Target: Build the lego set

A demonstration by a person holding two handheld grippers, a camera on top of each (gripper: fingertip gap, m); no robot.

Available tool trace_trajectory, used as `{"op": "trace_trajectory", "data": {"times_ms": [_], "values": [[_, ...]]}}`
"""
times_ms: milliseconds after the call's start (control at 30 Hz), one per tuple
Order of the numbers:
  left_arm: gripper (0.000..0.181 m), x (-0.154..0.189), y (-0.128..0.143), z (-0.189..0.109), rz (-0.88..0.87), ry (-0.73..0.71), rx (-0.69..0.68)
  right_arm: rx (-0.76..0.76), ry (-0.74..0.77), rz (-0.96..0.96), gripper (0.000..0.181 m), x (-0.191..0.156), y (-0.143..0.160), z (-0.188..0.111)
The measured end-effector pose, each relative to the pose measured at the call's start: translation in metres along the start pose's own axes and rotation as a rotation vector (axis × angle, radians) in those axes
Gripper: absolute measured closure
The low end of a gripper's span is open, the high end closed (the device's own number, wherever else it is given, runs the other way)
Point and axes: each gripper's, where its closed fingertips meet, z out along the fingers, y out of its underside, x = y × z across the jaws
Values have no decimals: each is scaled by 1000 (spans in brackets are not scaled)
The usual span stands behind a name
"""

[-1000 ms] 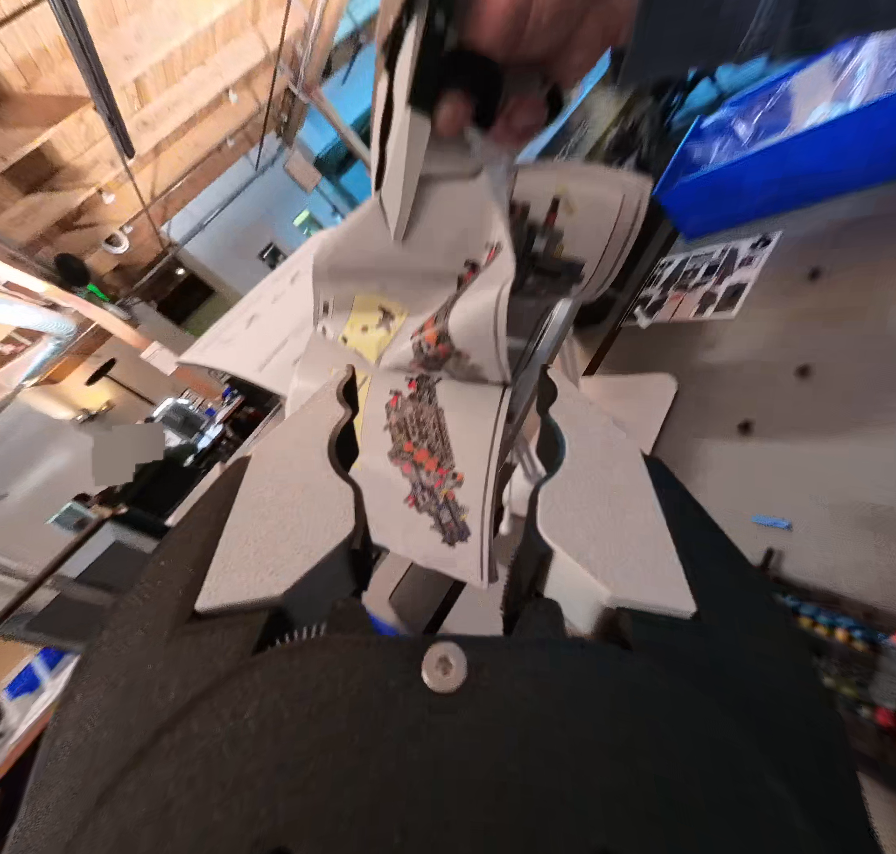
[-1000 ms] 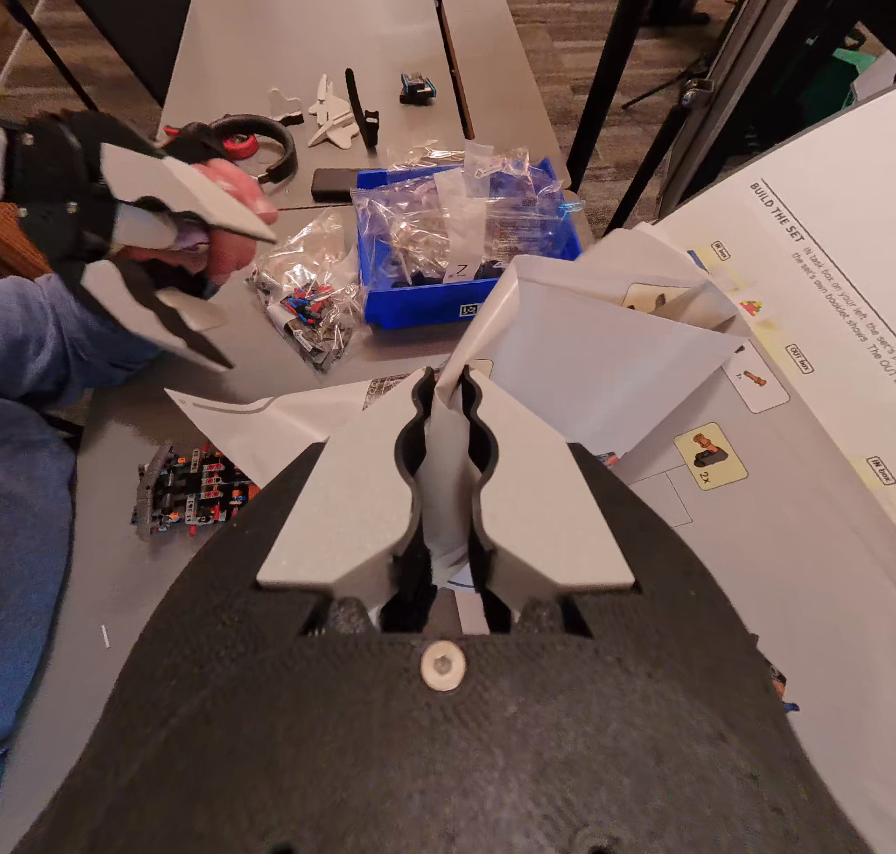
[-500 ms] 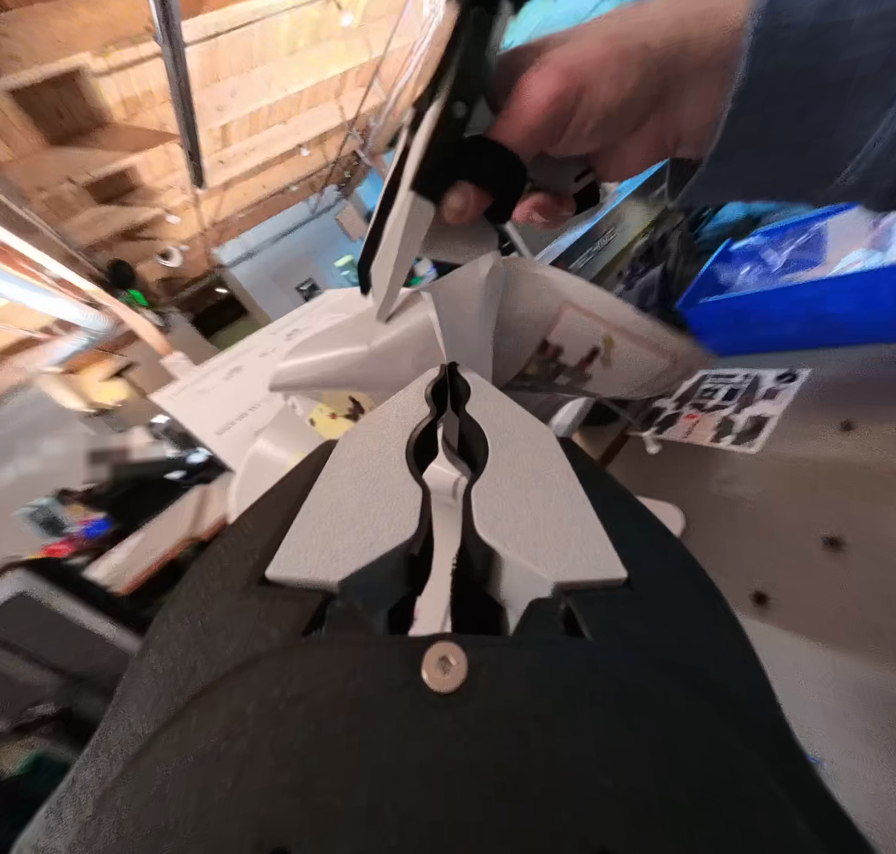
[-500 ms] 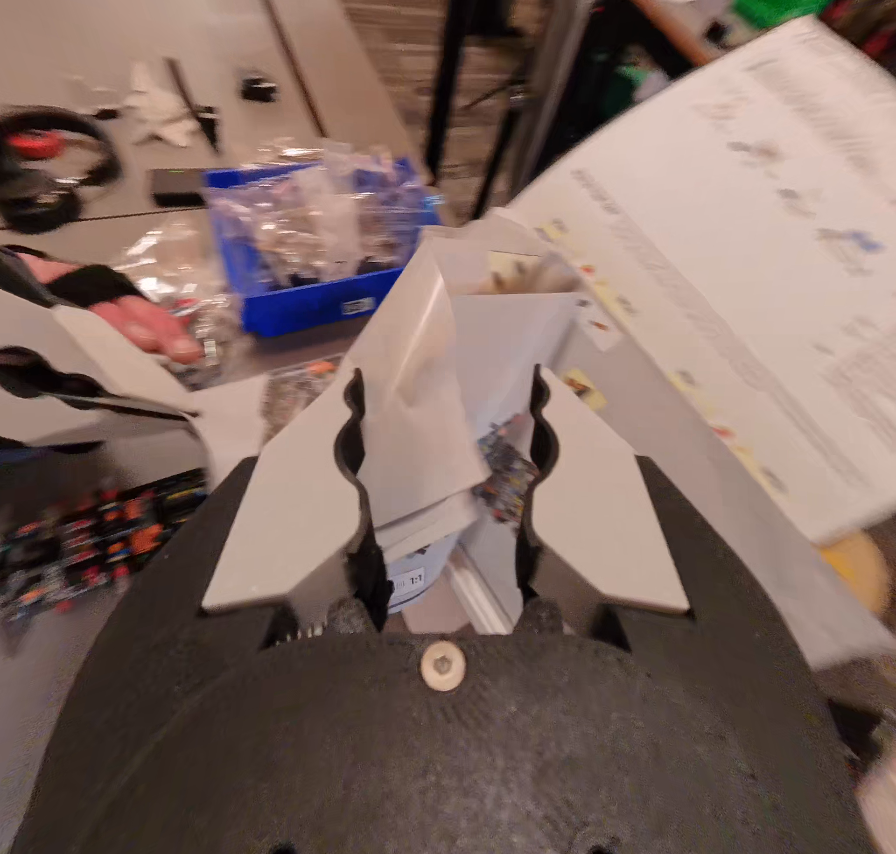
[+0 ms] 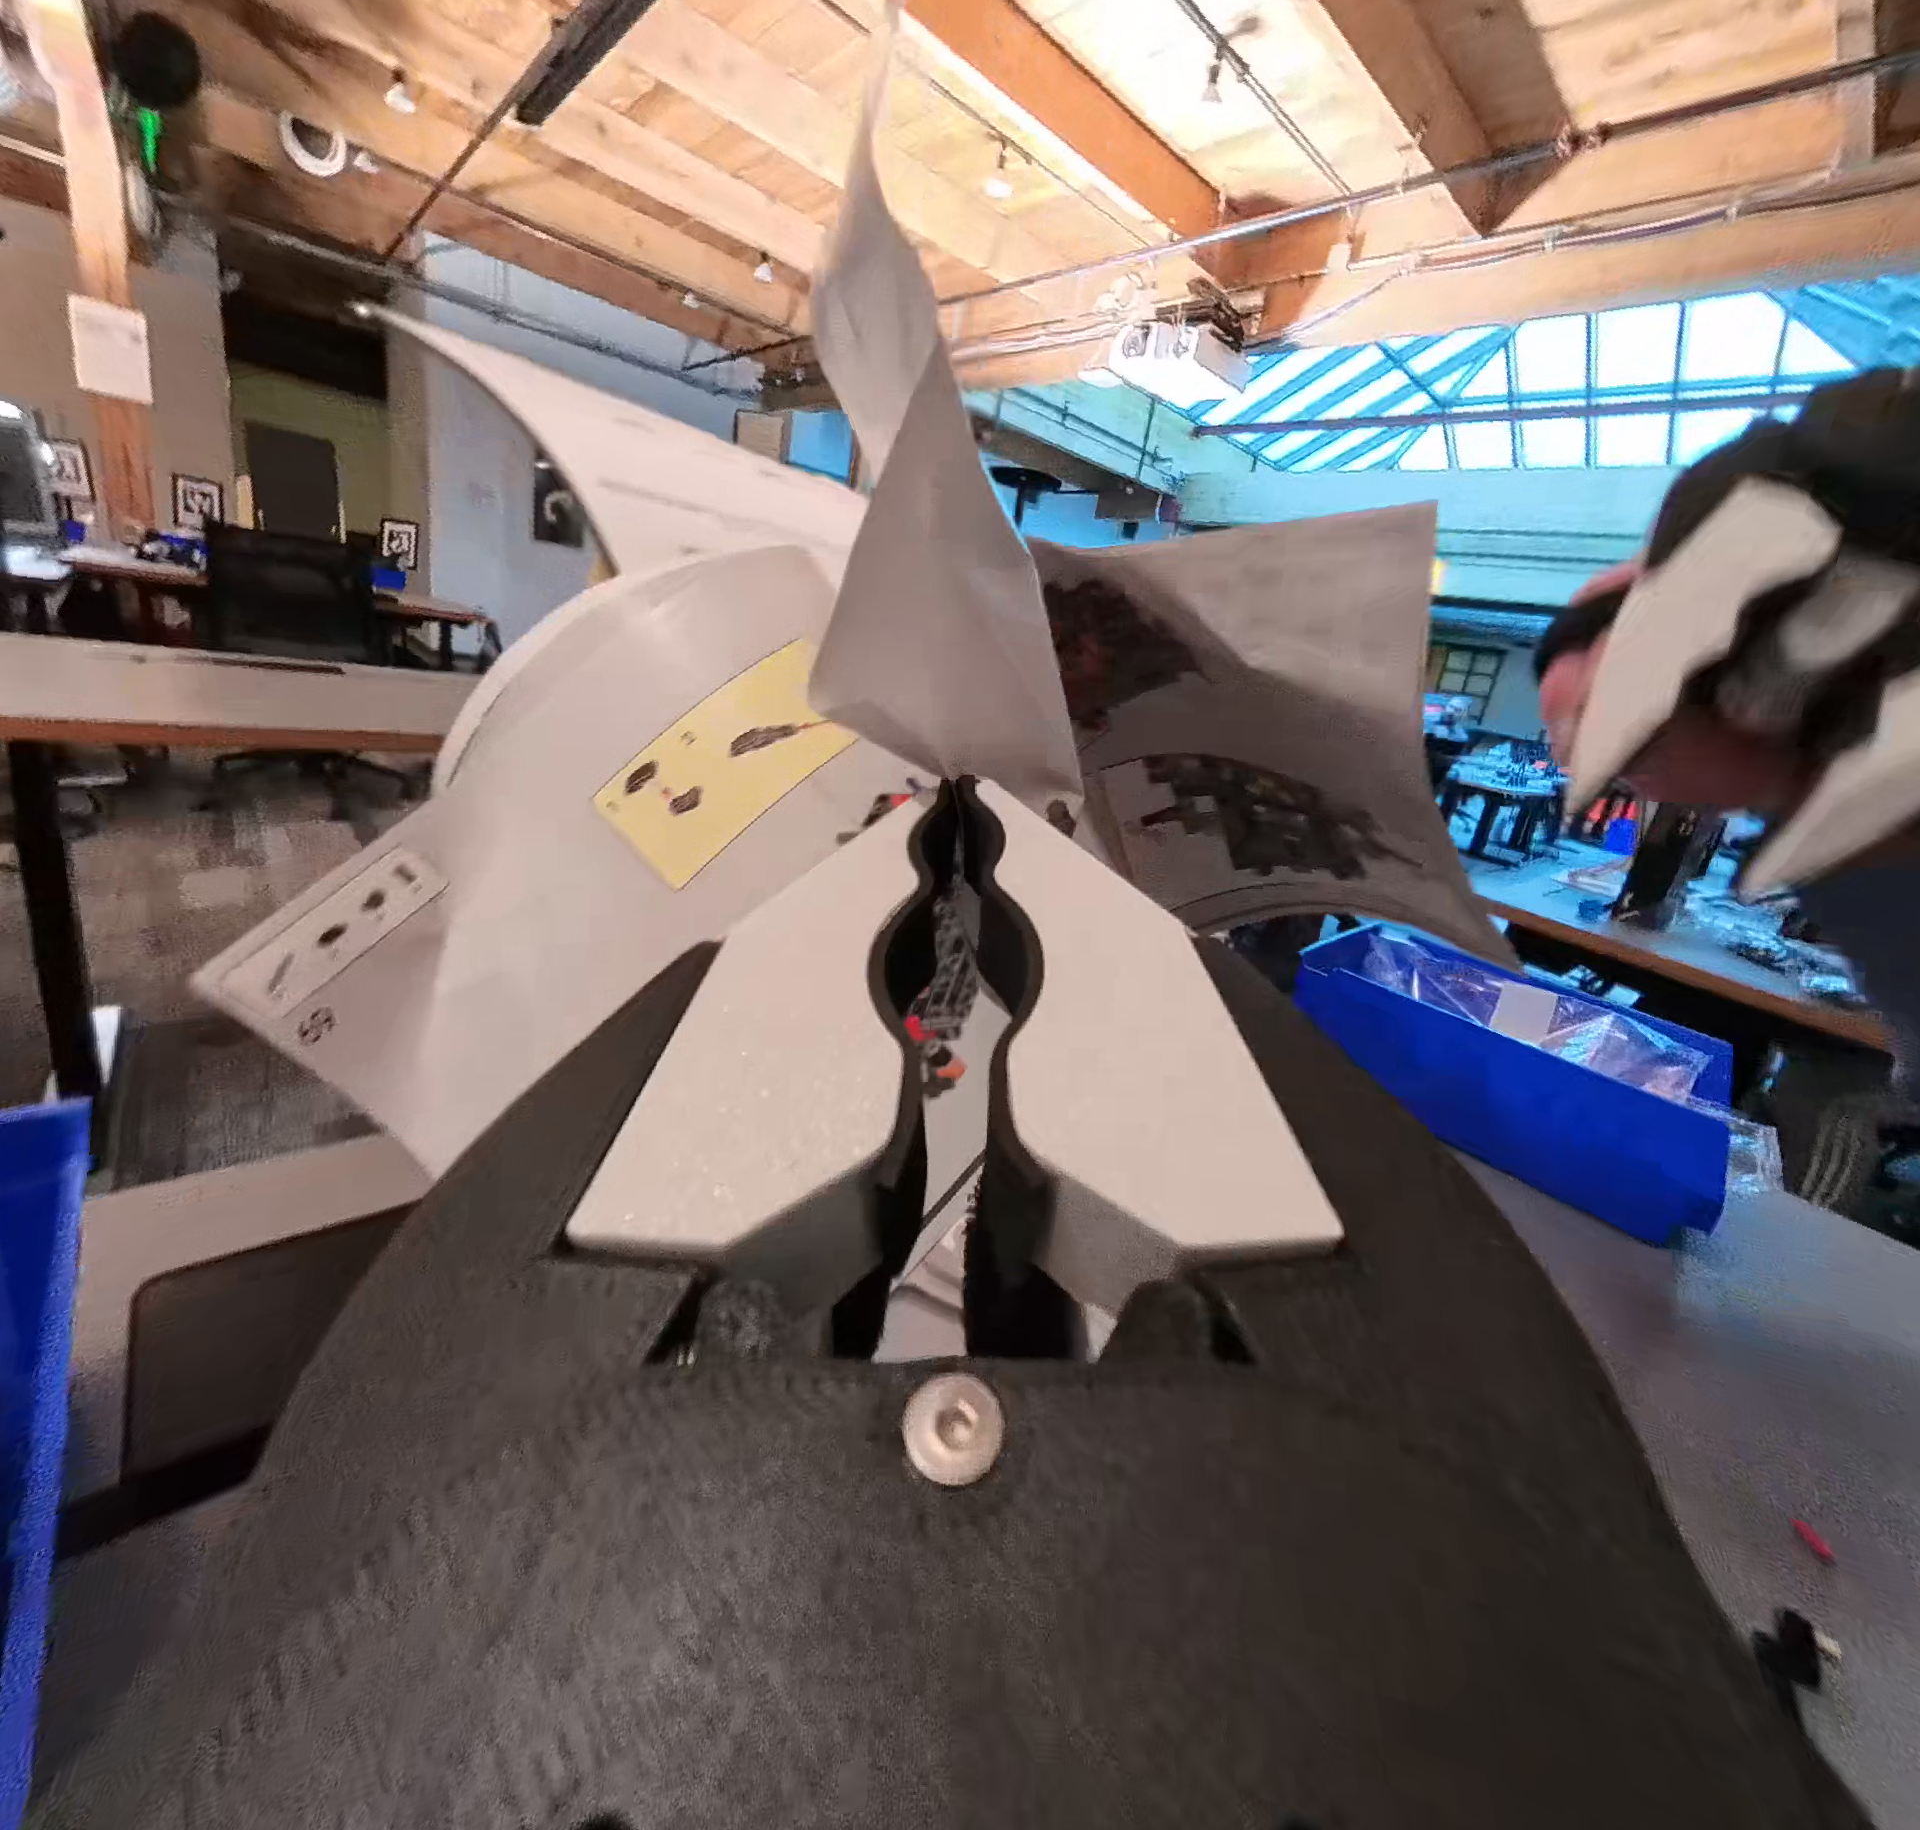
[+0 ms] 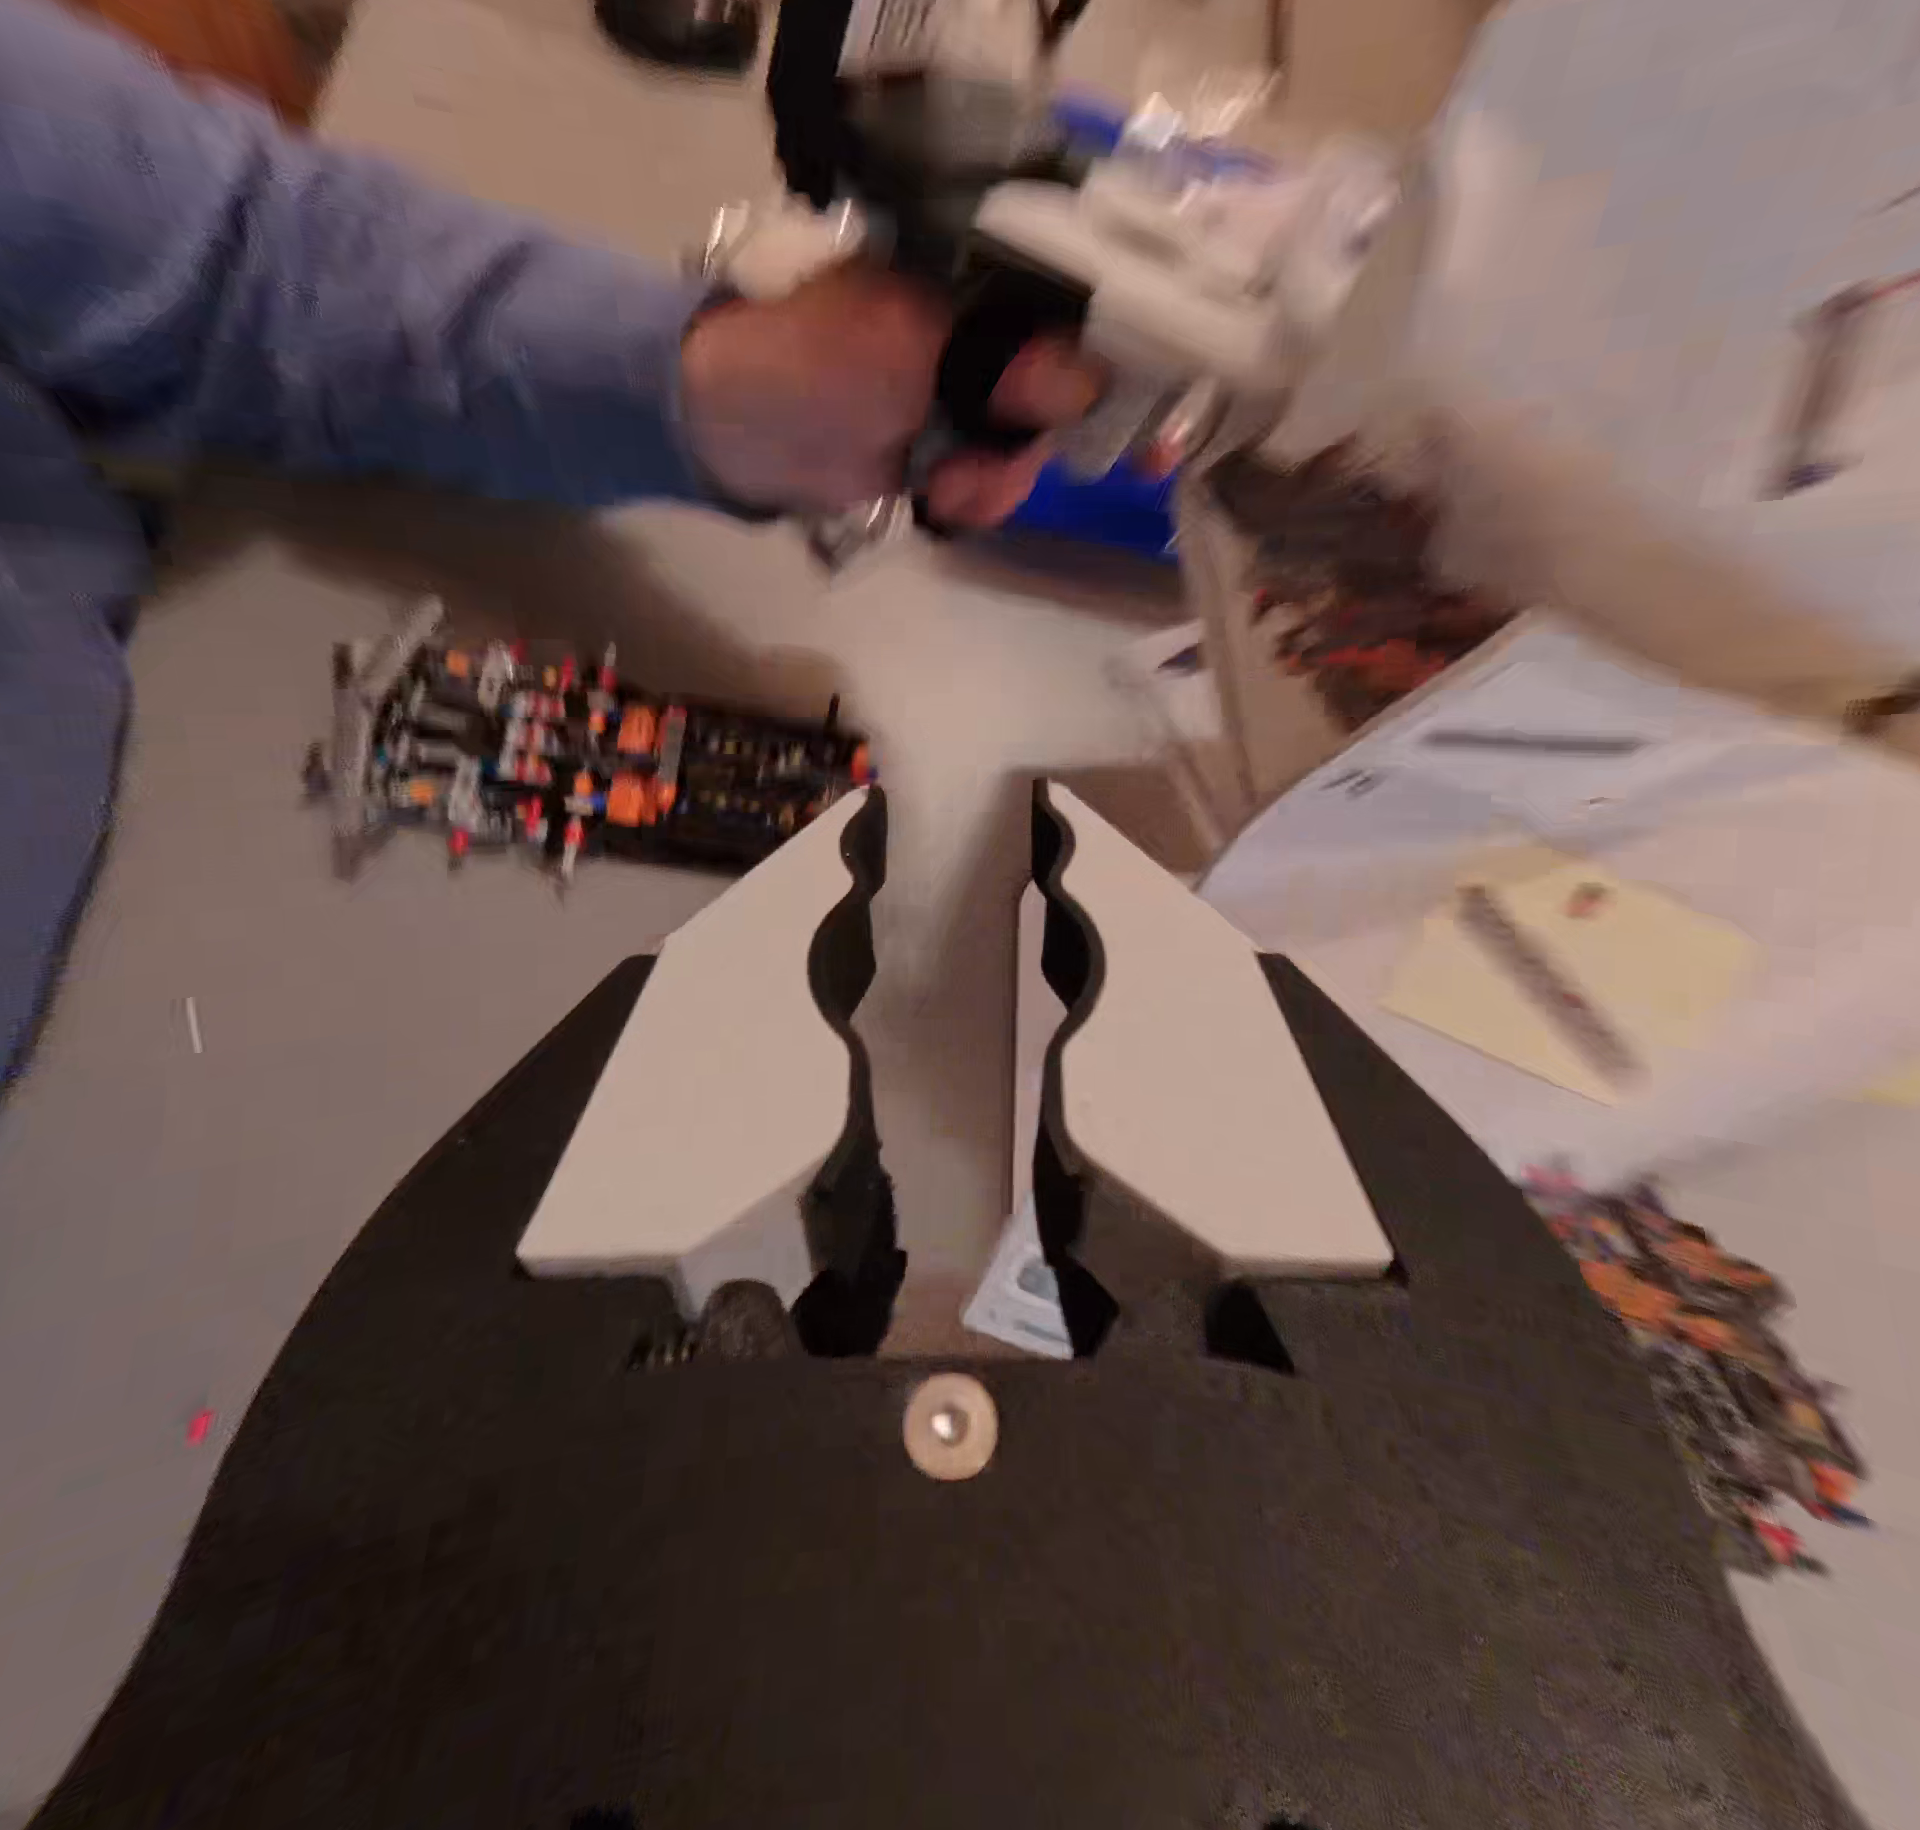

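Progress: one partly built black, grey and orange lego model [image 6: 592,752] lies flat on the grey worktop [image 6: 260,1105], seemingly well short of finished; the step in hand is page-turning, not building. One instruction booklet [image 5: 623,793], pages fanned upright. Left gripper [image 5: 961,793]: jaws together, clamped on a booklet page. Right gripper [image 6: 951,804]: jaws apart, nothing gripped, though the view is blurred. One blue parts bin [image 5: 1507,1084] holding clear bags of loose pieces, count not readable
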Motion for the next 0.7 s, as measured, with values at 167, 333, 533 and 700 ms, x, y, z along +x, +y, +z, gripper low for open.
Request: {"op": "trace_trajectory", "data": {"times_ms": [167,333,533,700], "values": [[181,-22,6,-18,-40,-56,1,-398,215,5,120,40,85,64],[181,-38,17,-25,-55,-85,-16,-394,660,123,109,121,106,4],[181,-49,28,-29,-82,-118,-19,-434,969,236,93,188,154,-78],[181,-59,37,-36,-104,-158,-20,-324,933,234,93,191,145,-77]]}}
